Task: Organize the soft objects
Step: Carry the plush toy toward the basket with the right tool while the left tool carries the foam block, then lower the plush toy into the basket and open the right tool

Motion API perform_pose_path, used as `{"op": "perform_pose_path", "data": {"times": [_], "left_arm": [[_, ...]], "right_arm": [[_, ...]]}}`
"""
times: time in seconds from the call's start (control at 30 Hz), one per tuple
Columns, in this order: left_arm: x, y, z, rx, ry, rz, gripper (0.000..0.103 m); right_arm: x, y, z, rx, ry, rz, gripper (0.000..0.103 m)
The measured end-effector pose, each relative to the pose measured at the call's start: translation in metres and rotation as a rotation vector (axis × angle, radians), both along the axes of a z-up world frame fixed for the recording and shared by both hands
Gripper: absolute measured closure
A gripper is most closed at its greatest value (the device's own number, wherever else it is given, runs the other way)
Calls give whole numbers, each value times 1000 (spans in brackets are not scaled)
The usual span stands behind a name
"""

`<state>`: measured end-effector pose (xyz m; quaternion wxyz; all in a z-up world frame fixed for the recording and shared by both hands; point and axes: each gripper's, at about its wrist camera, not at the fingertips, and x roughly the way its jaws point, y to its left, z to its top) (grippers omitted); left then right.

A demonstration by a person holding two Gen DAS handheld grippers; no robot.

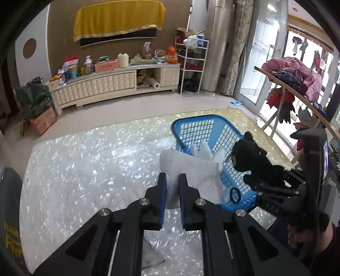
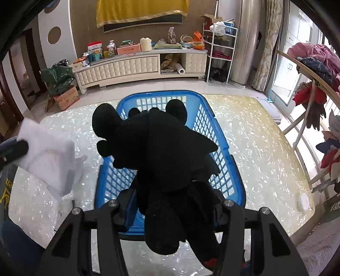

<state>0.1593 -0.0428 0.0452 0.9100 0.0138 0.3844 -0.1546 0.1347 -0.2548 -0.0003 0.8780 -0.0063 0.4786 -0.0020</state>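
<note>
Left tool (image 1: 172, 186) clamped on white pillow (image 1: 191, 169), right tool (image 2: 170, 203) clamped on black plush (image 2: 161, 152) over blue basket (image 2: 221, 135)

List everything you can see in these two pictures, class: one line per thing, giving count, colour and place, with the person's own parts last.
Basket: one, blue lattice plastic, on the table.
White pad: one, white, held up left of the basket.
Plush toy: one, black, held over the basket.
Ring: one, black, at the basket's near wall.
Table: one, pearly white and cream, beneath everything.
Round disc: one, white, table's right edge.
Cabinet: one, cream, far wall, cluttered top.
Yellow cloth: one, yellow, on the wall above the cabinet.
Clothes rack: one, mixed pink and red clothes, right.
Left claw: black, shut on the white pad.
Right claw: black, shut on the plush toy.
</note>
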Motion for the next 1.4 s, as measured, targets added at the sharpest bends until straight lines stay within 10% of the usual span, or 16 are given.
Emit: {"op": "perform_pose_path", "data": {"times": [0.8,1.4], "left_arm": [[25,-30,-16,1,21,-53,93],[6,-37,-5,-4,4,-60,93]], "right_arm": [[5,0,-8,-2,60,9,48],[-19,-11,26,31,-29,2,6]]}}
